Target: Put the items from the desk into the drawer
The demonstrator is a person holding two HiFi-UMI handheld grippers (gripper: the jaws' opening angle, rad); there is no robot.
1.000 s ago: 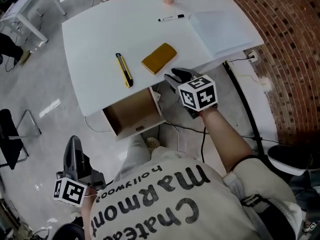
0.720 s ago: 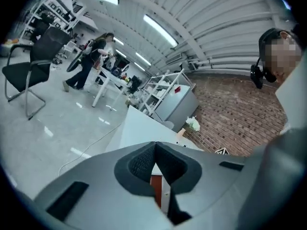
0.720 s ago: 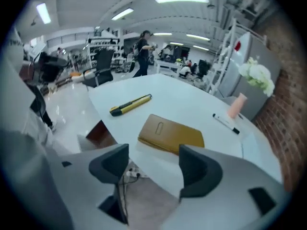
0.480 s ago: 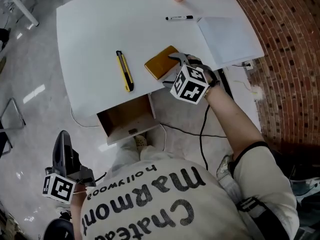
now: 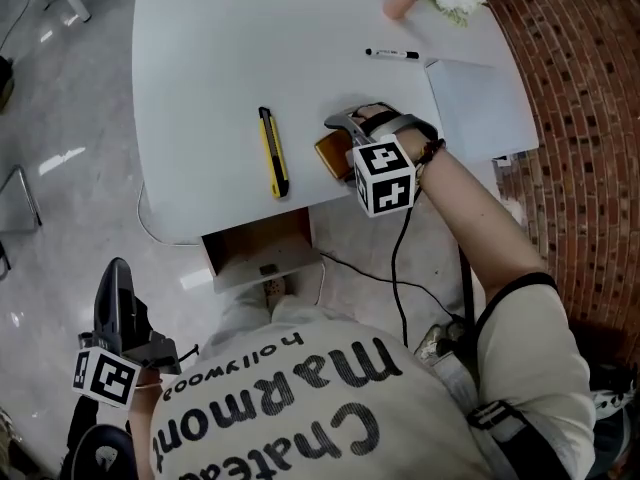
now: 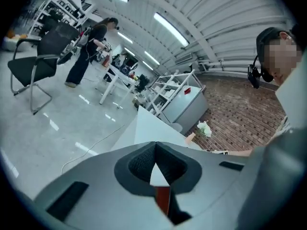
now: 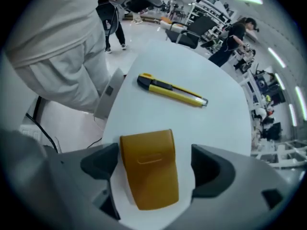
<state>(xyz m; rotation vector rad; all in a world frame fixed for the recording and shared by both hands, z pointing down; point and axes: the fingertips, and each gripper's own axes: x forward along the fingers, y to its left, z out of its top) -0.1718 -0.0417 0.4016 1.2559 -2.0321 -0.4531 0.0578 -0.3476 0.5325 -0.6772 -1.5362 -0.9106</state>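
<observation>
The yellow case (image 5: pixel 330 156) lies flat on the white surface (image 5: pixel 200 58) between the wide-open right tongs (image 7: pixel 153 161) — not yet gripped. The knife (image 5: pixel 273 151) and marker (image 5: pixel 392 54) also wait there. The drawer (image 5: pixel 262 253) stands open, nothing visible inside. The left tongs (image 6: pixel 154 150) hang closed, empty — the task looks barely begun.

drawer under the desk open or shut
Open. In the head view the drawer sticks out past the front edge of the desk, and its brown inside shows from above.
</observation>
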